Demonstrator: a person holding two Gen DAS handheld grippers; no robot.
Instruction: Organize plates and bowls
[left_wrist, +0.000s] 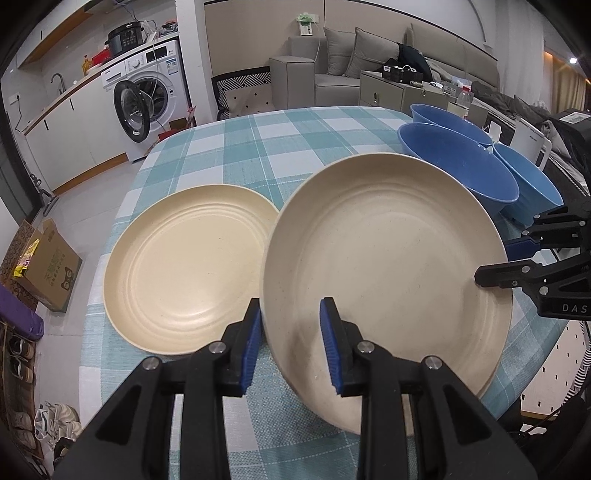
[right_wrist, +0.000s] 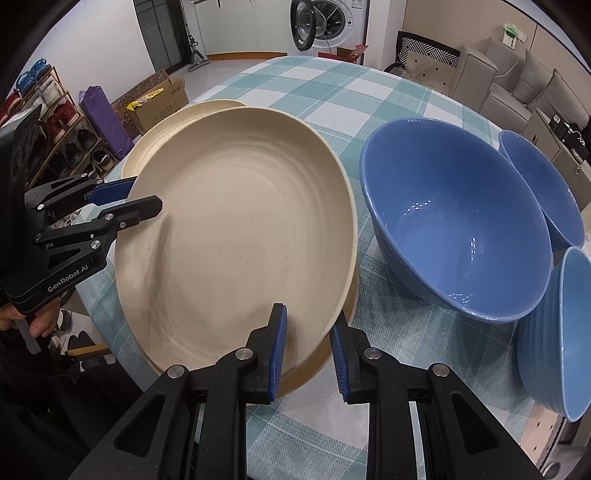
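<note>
Left wrist view: both the left gripper (left_wrist: 291, 343) and right gripper (right_wrist: 308, 354) have jaws clamped on opposite rims of a round beige ribbed plate (left_wrist: 384, 266), raised above the checked worktop (left_wrist: 258, 140), probably for stacking onto the second beige plate (left_wrist: 184, 266).

Surface (left_wrist: 243, 147): teal-white check cloth. On it: cream plate (left_wrist: 184, 266) at left, three blue bowls (left_wrist: 458, 166) clustered right.

- Cream plate (left_wrist: 384, 266) — round, ridged inside, raised and tilted above the desk (left_wrist: 258, 136), its rim overlapping a second plate.
- Second cream plate (left_wrist: 184, 269) lies flat near the desk's left edge.
- Three blue bowls (right_wrist: 454, 229) — upright, clustered close together by the right edge.
</note>
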